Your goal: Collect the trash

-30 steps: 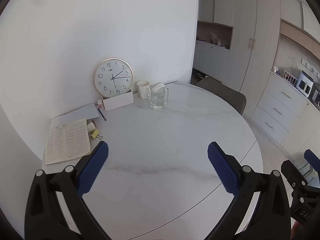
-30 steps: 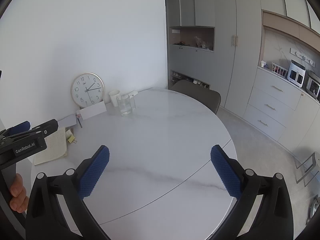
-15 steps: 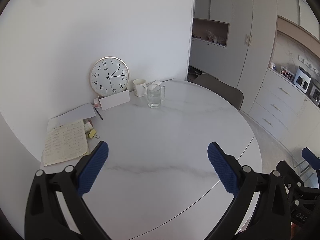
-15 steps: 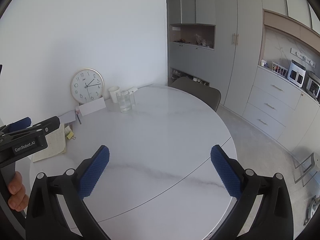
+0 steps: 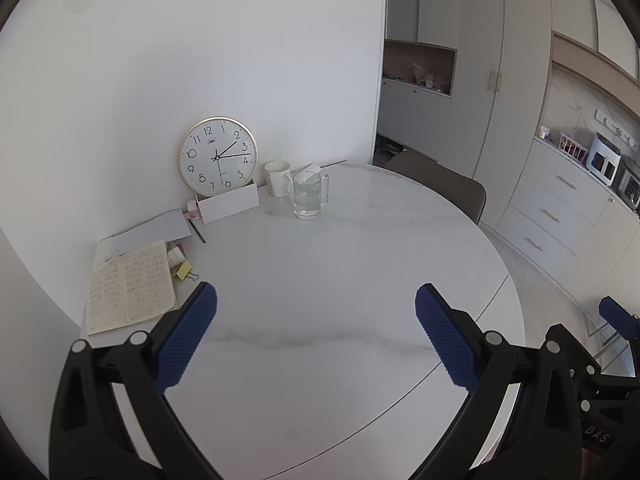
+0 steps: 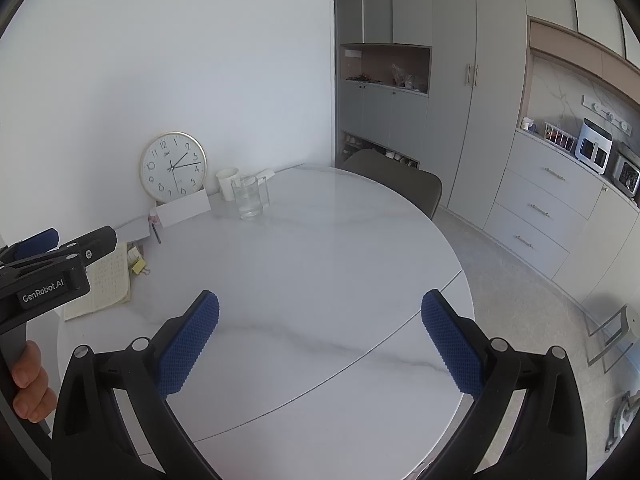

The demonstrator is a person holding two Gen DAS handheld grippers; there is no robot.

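Observation:
My left gripper point(image 5: 316, 300) hovers open over the near part of a round white marble table point(image 5: 340, 264), with nothing between its blue pads. My right gripper point(image 6: 320, 304) is open too, over the same table, also with nothing in it. Small loose bits lie at the far left beside an open notebook point(image 5: 130, 288): a yellow clip point(image 5: 185, 271) and a small white scrap point(image 5: 175, 257). A folded white paper point(image 5: 311, 169) peeks out behind a glass mug of water point(image 5: 308, 196). Both grippers are well short of all of these.
Against the wall stand a round clock point(image 5: 218, 155), a white card point(image 5: 229, 203), a white mug point(image 5: 279, 178), a small pink bottle point(image 5: 193, 209) and a pen point(image 5: 197, 231). A grey chair point(image 5: 440, 184) sits behind the table. Cabinets and drawers point(image 6: 540, 208) line the right.
Both views have shifted only slightly, with the clock and mugs drifting a little in frame. Both grippers stay open and hold nothing.

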